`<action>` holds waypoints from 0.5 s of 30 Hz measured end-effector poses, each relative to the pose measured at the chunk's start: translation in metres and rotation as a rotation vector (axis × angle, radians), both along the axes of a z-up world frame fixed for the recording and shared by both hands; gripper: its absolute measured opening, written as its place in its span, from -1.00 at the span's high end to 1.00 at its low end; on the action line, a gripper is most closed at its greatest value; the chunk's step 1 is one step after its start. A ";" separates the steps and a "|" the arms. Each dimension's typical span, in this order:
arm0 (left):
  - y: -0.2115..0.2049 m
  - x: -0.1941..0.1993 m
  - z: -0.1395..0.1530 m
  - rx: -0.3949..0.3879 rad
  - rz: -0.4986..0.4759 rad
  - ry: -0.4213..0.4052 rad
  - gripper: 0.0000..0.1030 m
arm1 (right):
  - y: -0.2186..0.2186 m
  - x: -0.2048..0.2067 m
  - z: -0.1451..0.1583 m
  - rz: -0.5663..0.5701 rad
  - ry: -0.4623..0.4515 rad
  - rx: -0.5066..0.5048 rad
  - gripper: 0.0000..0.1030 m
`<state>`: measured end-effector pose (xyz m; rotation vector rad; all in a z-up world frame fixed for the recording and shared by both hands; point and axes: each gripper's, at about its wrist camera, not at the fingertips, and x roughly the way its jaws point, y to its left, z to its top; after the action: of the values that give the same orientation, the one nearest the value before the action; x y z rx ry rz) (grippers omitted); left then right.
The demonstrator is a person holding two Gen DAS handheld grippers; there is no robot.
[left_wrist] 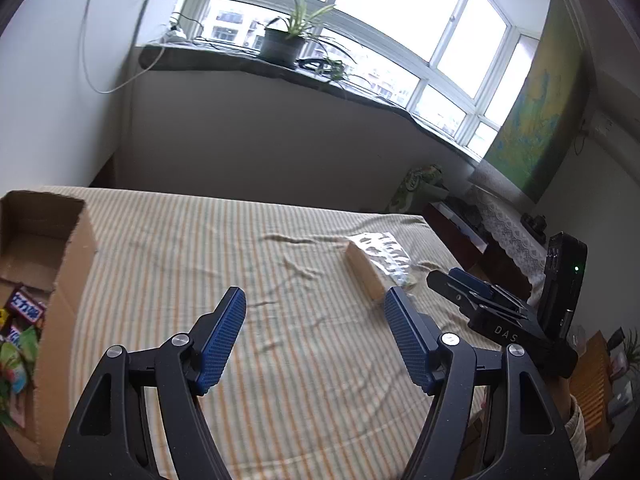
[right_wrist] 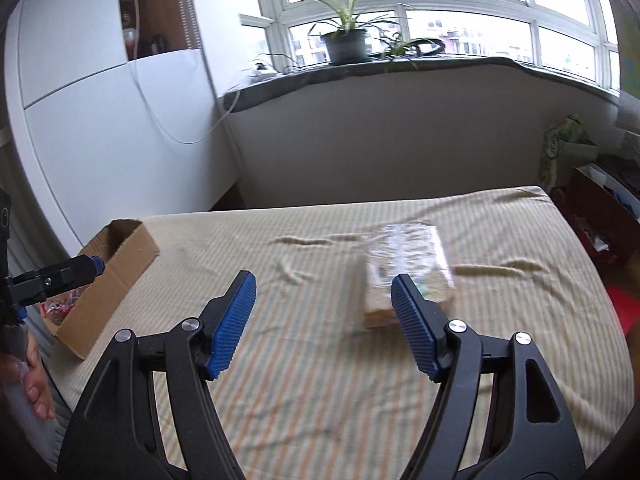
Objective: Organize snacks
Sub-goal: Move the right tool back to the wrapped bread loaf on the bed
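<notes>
A tan snack pack in shiny clear wrap lies on the striped cloth, right of centre; in the right wrist view it is blurred, just beyond my right finger. My left gripper is open and empty, above the cloth, the pack near its right fingertip. My right gripper is open and empty; it also shows at the right of the left wrist view. An open cardboard box at the left holds several colourful snack packets; it also shows in the right wrist view.
The striped cloth covers the table. A white wall and window sill with a potted plant stand behind. Low dark furniture sits beyond the table's right edge. A white cabinet stands at the left.
</notes>
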<state>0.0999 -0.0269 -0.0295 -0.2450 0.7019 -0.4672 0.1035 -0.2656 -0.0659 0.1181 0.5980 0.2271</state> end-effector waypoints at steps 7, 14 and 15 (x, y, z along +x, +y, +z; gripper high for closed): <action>-0.057 0.015 -0.013 0.048 -0.112 0.025 -0.39 | -0.054 0.003 -0.006 -0.026 0.034 0.019 -0.48; -0.097 0.031 -0.038 0.122 -0.189 0.060 -0.40 | -0.061 0.032 -0.008 0.012 0.082 -0.046 -0.58; -0.103 0.034 -0.042 0.134 -0.197 0.064 -0.40 | -0.061 0.039 -0.009 0.017 0.097 -0.065 -0.58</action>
<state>0.1340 -0.1294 -0.0712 -0.0646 0.8203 -0.5998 0.1425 -0.3268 -0.0753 0.0611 0.7021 0.2194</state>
